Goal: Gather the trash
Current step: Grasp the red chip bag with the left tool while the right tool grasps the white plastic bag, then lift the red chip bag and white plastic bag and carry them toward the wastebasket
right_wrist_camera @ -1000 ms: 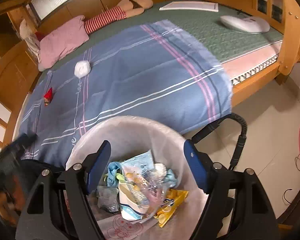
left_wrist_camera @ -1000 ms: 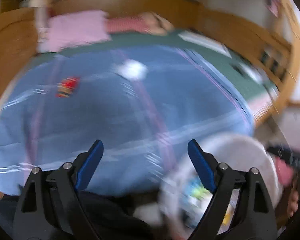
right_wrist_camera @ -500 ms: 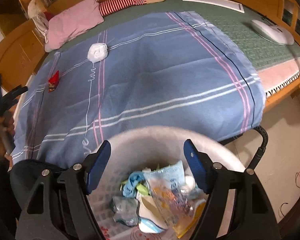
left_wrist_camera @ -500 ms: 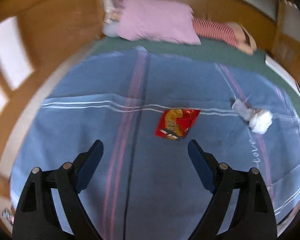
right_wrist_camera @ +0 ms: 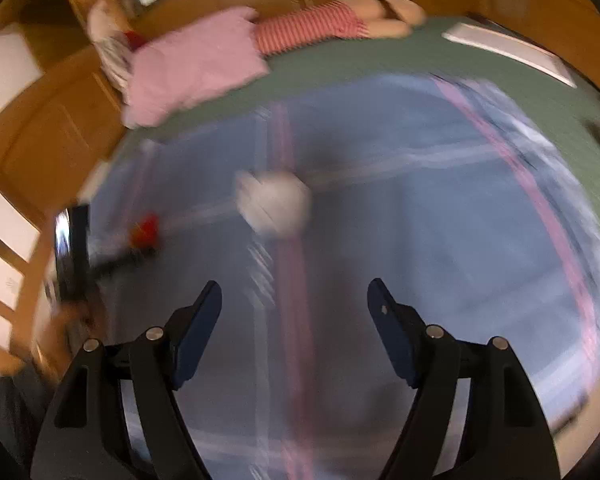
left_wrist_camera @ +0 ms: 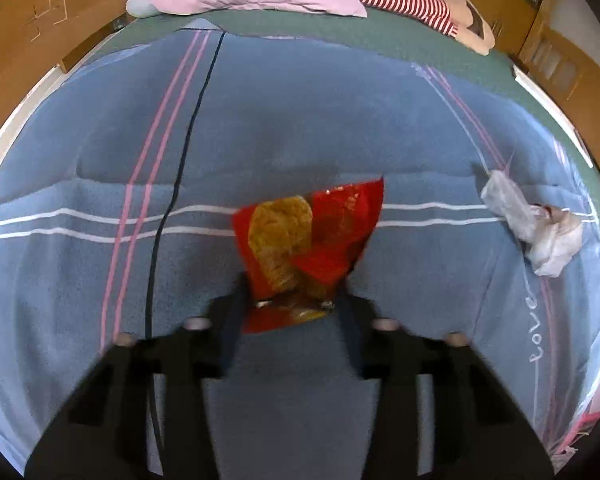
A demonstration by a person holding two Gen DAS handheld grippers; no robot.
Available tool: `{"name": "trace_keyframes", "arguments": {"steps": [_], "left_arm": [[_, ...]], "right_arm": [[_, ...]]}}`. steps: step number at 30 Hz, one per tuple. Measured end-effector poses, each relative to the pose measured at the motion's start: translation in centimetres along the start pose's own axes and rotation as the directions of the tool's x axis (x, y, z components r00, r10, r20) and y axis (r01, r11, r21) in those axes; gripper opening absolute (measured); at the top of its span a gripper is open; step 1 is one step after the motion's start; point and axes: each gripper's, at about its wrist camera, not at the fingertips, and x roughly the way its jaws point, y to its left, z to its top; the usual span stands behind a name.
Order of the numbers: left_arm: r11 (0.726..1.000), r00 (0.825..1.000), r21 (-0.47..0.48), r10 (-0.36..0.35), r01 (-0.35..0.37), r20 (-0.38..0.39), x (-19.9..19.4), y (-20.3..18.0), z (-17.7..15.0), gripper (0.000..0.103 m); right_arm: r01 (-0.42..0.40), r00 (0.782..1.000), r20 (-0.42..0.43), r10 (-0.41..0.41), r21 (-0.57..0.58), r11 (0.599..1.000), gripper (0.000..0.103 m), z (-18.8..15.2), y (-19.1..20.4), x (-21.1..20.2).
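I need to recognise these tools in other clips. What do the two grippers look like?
Both match: the right gripper and left gripper have black plastic arms with open slots, silver round pivot bolts, and dark blue pads lining the jaws. No cables or markings show.

The left gripper (left_wrist_camera: pixel 294 306) sits low over the bed, its blurred fingers (left_wrist_camera: pixel 232 320) closing in on either side of a wrapper (left_wrist_camera: pixel 308 240), contact unclear. The right gripper (right_wrist_camera: pixel 294 300) hangs above the bed's middle, its jaws spread wide with nothing between them.
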Motion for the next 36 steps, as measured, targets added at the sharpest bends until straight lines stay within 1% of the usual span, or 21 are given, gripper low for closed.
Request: {"name": "trace_keyframes", "arguments": {"steps": [2,4,6,8,9,11,12,13,14,17,19,20,21,23,25,27,28,30,31,34,36], "left_arm": [[1.0,1.0,-0.008,-0.006,0.006,-0.007,-0.9,0.4,0.0,0.017],[1.0,1.0,-0.021,-0.013,0.013,0.001,-2.0,0.6,-0.3,0.017],[1.0,1.0,-0.016,-0.024,0.024,0.013,-3.1,0.6,-0.4,0.017],[1.0,0.999,0.01,-0.025,0.024,0.039,-4.3,0.5,-0.8,0.017],[0.999,0.998,0.027,-0.024,0.023,0.05,-4.9,0.5,-1.0,0.017],[0.998,0.998,0.057,-0.017,0.014,0.064,-5.8,0.5,-1.2,0.017],[0.998,0.998,0.063,-0.011,0.007,0.063,-6.1,0.6,-1.4,0.017],[0.998,0.998,0.063,-0.007,0.003,0.058,-6.2,0.7,-1.3,0.017],[0.998,0.998,0.057,-0.005,0.002,0.055,-6.4,0.9,-1.4,0.017],[0.999,0.998,0.03,-0.014,0.013,0.058,-7.1,1.4,-1.4,0.017],[0.999,0.997,0.021,-0.027,0.026,0.071,-7.9,1.5,-1.4,0.017],[0.999,0.997,0.017,-0.03,0.029,0.077,-8.1,1.4,-1.4,0.017],[0.999,0.996,0.01,-0.033,0.033,0.083,-8.4,1.4,-1.5,0.017],[0.999,0.995,-0.004,-0.037,0.038,0.092,-8.6,1.6,-1.4,0.017],[0.999,0.995,-0.022,-0.033,0.036,0.096,-8.8,1.6,-1.5,0.017],[0.999,0.995,-0.033,-0.035,0.038,0.094,-8.9,1.7,-1.6,0.017],[0.999,0.995,-0.034,-0.038,0.041,0.093,-8.8,1.9,-1.5,0.017],[0.999,0.995,-0.028,-0.03,0.032,0.094,-8.8,1.8,-1.4,0.017],[0.999,0.995,-0.026,-0.023,0.026,0.094,-8.7,1.9,-1.5,0.017],[1.0,0.996,-0.03,-0.002,0.005,0.088,-8.4,2.2,-1.5,0.017],[0.999,0.995,-0.032,0.028,-0.025,0.1,-8.5,2.2,-1.7,0.017]], "right_arm": [[0.076,0.997,0.026,-0.074,-0.078,0.994,0.074,2.3,2.0,3.3],[0.165,0.986,0.026,-0.163,-0.153,0.974,0.08,3.8,3.8,7.1],[0.217,0.974,-0.02,-0.227,-0.216,0.952,0.082,4.4,4.8,10.8],[0.297,0.948,-0.027,-0.317,-0.288,0.911,0.081,4.2,5.4,13.2],[0.3,0.945,-0.034,-0.326,-0.31,0.902,0.08,3.9,5.5,13.8],[0.198,0.969,-0.09,-0.229,-0.271,0.942,0.06,3.0,4.9,13.3],[0.121,0.98,-0.128,-0.155,-0.241,0.963,0.056,2.2,4.6,12.7],[0.06,0.983,-0.157,-0.1,-0.238,0.969,0.055,1.4,4.6,12.0],[0.024,0.981,-0.18,-0.071,-0.251,0.968,0.052,0.8,4.8,11.5],[-0.123,0.958,-0.286,0.02,-0.345,0.931,0.049,-2.4,5.8,8.6],[-0.223,0.927,-0.37,0.06,-0.416,0.882,0.049,-4.8,6.9,6.8],[-0.229,0.929,-0.366,0.059,-0.44,0.868,0.051,-5.4,7.2,6.0],[-0.209,0.941,-0.335,0.048,-0.463,0.861,0.056,-5.5,7.2,5.2],[-0.123,0.977,-0.211,0.025,-0.464,0.877,0.069,-4.5,6.9,3.7],[-0.056,0.993,-0.118,0.007,-0.417,0.907,0.074,-3.0,6.4,3.6],[-0.036,0.994,-0.112,-0.008,-0.385,0.922,0.074,-1.7,6.6,5.0],[-0.009,0.991,-0.126,-0.039,-0.362,0.932,0.074,-0.9,6.8,6.4],[-0.005,0.987,-0.152,-0.046,-0.318,0.948,0.074,0.1,7.3,8.6],[-0.006,0.984,-0.169,-0.051,-0.32,0.948,0.074,0.1,8.0,9.7],[0.077,0.963,-0.208,-0.172,-0.399,0.914,0.073,-1.0,9.1,12.9],[0.071,0.951,-0.249,-0.184,-0.404,0.912,0.052,-2.1,8.9,13.7]]}}
